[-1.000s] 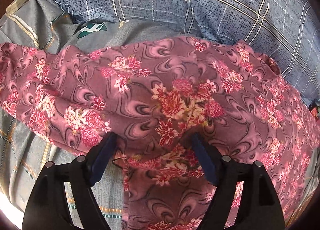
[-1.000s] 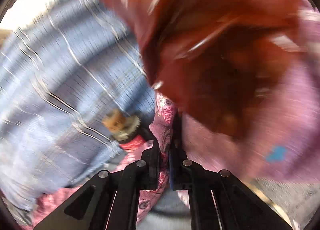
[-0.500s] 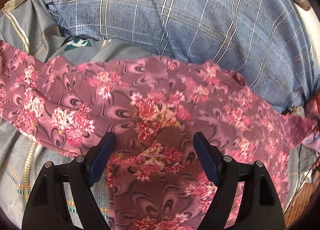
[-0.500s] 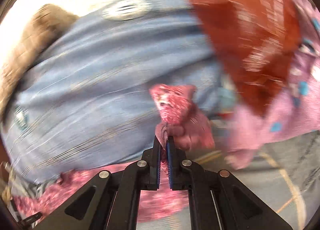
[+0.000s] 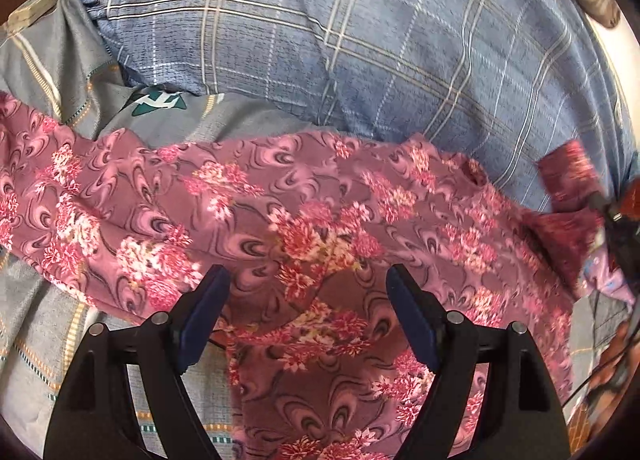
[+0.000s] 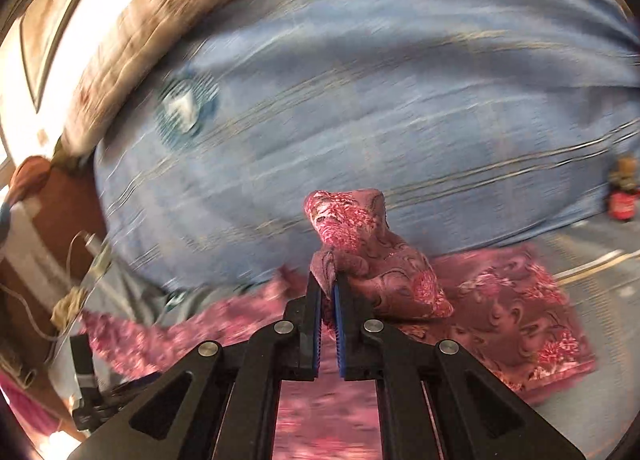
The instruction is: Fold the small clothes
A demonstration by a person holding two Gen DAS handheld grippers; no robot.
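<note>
A pink floral garment (image 5: pixel 304 219) lies spread across the grey bedsheet (image 5: pixel 40 332). My left gripper (image 5: pixel 308 284) is open just above its middle, a finger on each side of a fold, holding nothing. My right gripper (image 6: pixel 328 284) is shut on a bunched end of the same garment (image 6: pixel 360 236) and holds it raised off the bed. The rest of the cloth (image 6: pixel 512 308) trails flat to the right in the right wrist view. The raised end also shows at the far right of the left wrist view (image 5: pixel 568 175).
A large blue plaid pillow (image 5: pixel 380 39) lies right behind the garment. A brown headboard (image 6: pixel 132 31) runs behind the pillow. A small red-based figurine (image 6: pixel 622 199) stands at the right edge of the bed. Cables and clutter (image 6: pixel 76 300) sit at the left.
My right gripper has swung round with the garment's end, which now stands lifted before the pillow. The left gripper stays open over the cloth, shifted slightly.
</note>
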